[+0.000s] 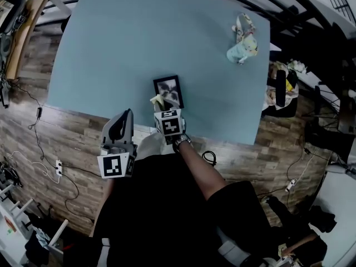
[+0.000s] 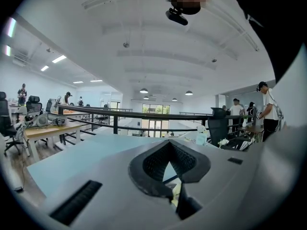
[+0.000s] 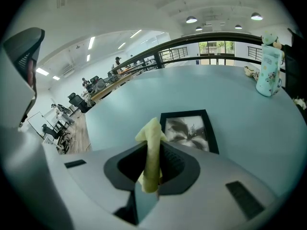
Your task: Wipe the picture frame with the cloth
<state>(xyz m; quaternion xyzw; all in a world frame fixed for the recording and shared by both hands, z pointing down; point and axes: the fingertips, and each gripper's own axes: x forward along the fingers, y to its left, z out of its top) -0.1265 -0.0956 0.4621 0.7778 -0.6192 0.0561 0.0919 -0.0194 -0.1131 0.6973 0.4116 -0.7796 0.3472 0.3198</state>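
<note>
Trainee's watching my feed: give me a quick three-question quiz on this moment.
1. True or false: the right gripper is shut on the cloth.
2. The frame is: A) flat on the table; B) propped upright; C) held in a gripper.
3. Which gripper holds nothing?
Key: 1 true; 2 A; 3 the left gripper.

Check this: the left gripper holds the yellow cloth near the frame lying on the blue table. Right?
No: the right gripper holds the cloth, as the right gripper view shows. It is near the frame lying on the blue table.
</note>
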